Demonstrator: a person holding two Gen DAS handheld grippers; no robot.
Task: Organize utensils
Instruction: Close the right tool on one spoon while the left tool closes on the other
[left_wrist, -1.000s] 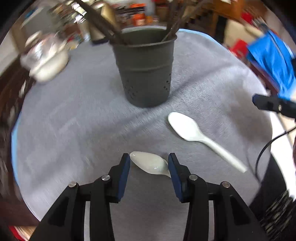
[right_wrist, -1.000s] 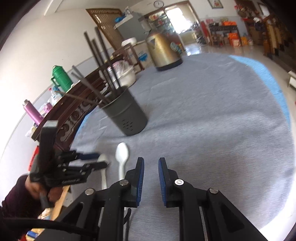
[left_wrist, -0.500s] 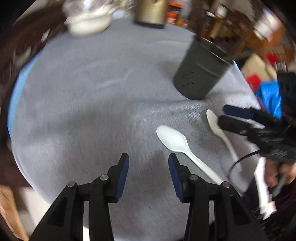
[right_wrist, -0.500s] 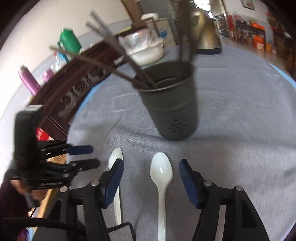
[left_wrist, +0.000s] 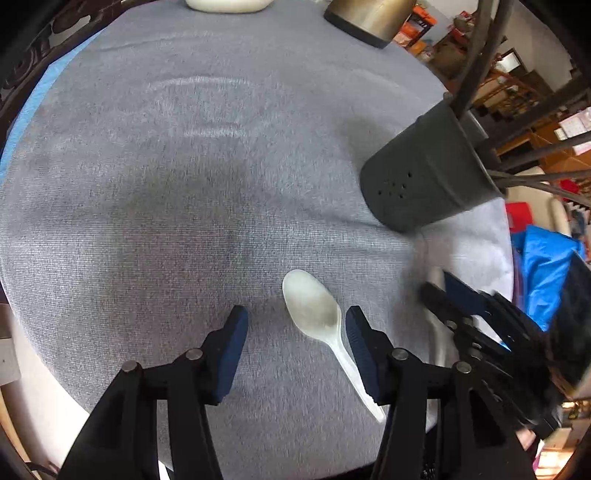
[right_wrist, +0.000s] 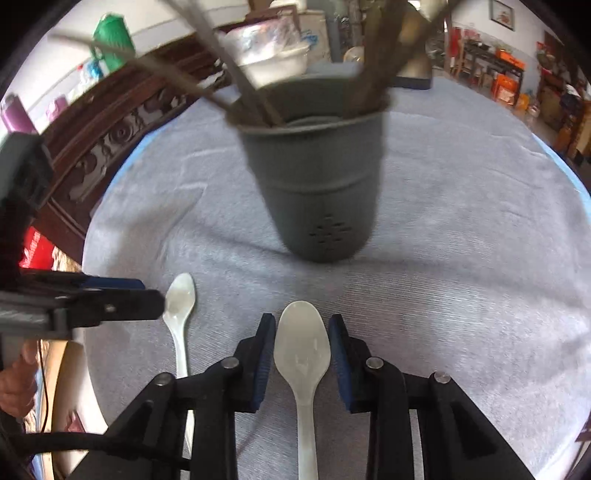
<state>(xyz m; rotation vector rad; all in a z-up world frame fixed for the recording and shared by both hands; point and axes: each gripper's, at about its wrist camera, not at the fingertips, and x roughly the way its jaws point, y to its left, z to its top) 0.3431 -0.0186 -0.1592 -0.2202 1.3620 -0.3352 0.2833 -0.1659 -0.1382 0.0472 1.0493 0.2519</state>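
Two white plastic spoons lie on the grey cloth (left_wrist: 166, 192) in front of a dark grey utensil holder (right_wrist: 317, 184) full of dark sticks. My right gripper (right_wrist: 301, 343) is closing, and its blue pads touch both sides of the near spoon's bowl (right_wrist: 301, 350), which rests on the cloth. In the left wrist view the other spoon (left_wrist: 312, 306) lies between the fingers of my left gripper (left_wrist: 295, 328), near the right pad. These jaws are opening and touch nothing. The holder (left_wrist: 424, 177) stands to the upper right there.
A brass kettle (left_wrist: 369, 18) and a white bowl (left_wrist: 225, 3) stand at the far edge of the table. Carved dark wood furniture (right_wrist: 110, 140) runs along the left. Blue fabric (left_wrist: 543, 266) hangs beyond the right edge. A hand (right_wrist: 14, 391) holds the left gripper (right_wrist: 147, 293).
The left gripper rolled and slid until its spoon's bowl lay between wider jaws. The right gripper moved in over the other spoon, opened wide, then narrowed onto its bowl.
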